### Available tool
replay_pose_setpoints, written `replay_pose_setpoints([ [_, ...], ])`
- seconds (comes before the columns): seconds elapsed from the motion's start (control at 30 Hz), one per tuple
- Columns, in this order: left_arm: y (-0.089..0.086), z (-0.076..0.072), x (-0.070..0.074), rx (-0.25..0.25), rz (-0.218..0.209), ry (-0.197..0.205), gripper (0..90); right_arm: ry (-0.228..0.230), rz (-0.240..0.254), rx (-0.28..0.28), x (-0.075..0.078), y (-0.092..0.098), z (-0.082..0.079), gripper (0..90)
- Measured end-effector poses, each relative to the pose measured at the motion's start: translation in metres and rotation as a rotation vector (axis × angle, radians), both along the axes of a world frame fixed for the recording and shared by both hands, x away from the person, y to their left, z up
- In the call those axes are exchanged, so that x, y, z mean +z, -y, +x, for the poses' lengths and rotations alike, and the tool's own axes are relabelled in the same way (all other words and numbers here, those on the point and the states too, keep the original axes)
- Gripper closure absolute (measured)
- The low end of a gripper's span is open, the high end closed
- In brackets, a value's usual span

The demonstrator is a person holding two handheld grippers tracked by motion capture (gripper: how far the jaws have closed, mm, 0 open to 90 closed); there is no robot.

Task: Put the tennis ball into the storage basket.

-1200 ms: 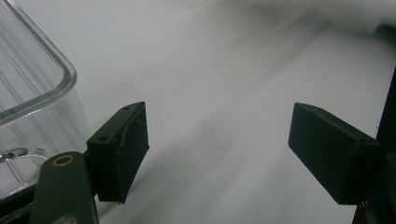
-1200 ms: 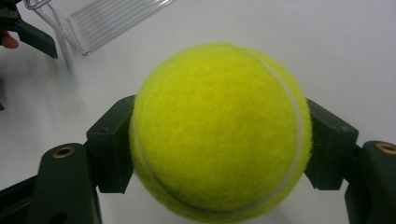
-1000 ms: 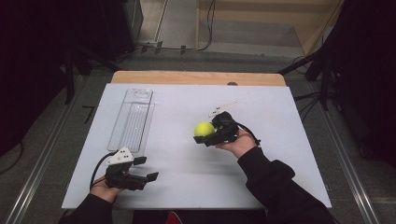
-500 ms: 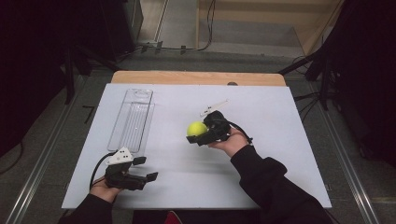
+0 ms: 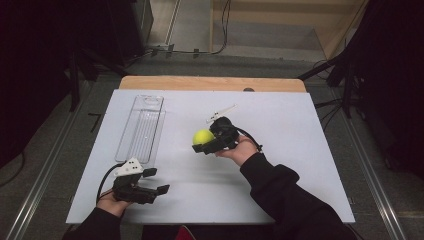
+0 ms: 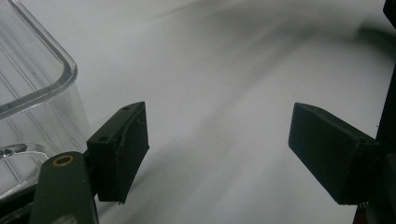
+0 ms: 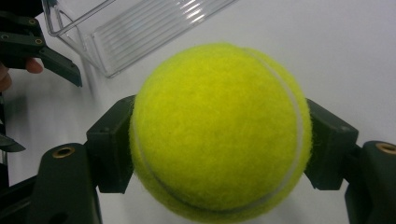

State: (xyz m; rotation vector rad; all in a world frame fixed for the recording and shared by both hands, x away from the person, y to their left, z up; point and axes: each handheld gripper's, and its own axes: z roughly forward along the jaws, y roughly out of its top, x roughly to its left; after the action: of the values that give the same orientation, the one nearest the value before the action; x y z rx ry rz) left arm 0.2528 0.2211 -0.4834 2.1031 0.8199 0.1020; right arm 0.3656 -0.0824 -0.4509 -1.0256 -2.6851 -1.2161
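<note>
Two grippers were at work over the white table (image 5: pixel 300 150) in the high view. The right gripper (image 5: pixel 200 144), held in the person's right hand (image 5: pixel 240 150) near the table's middle, had its jaws clamped on a yellow-green tennis ball (image 5: pixel 202 136). The ball sat just right of a long clear plastic tray (image 5: pixel 141 127), apart from it, and whether it rested on the table or hung above it could not be told. The left gripper (image 5: pixel 156 181) lay low at the near left of the table, in the left hand (image 5: pixel 111 202), with its jaws spread and nothing between them; its grey plate pointed toward the tray's near end. A dark sleeve (image 5: pixel 290 200) ran from the right hand to the bottom edge.

In the left gripper view, the left gripper (image 6: pixel 217 149) showed both black jaws standing wide apart over bare white table (image 6: pixel 224 70). The rounded corner of the clear tray (image 6: pixel 32 84) stood just beside the left-hand jaw, and contact between them could not be judged.

In the right gripper view, the right gripper (image 7: pixel 219 154) pressed the tennis ball (image 7: pixel 219 130) from both sides, the jaws meeting the felt at its widest part, a pale seam curving across it. Behind the ball the clear tray (image 7: pixel 135 28) lay slantwise on the table (image 7: pixel 336 51). At the left edge the left gripper (image 7: pixel 56 65) showed farther off, with a fingertip (image 7: pixel 32 65) beside it.
</note>
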Motion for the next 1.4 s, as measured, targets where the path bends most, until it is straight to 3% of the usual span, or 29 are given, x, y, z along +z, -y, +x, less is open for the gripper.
replay_pose_setpoints([
  [0.93, -0.001, 0.000, 0.000, 0.003, -0.007, 0.000, 20.8, 0.011, 0.033, 0.021, 0.017, -0.038, 0.021, 23.1],
  [1.4, -0.001, 0.000, 0.000, 0.004, -0.008, 0.002, 20.8, -0.005, 0.047, 0.027, 0.024, -0.052, 0.029, 23.1],
])
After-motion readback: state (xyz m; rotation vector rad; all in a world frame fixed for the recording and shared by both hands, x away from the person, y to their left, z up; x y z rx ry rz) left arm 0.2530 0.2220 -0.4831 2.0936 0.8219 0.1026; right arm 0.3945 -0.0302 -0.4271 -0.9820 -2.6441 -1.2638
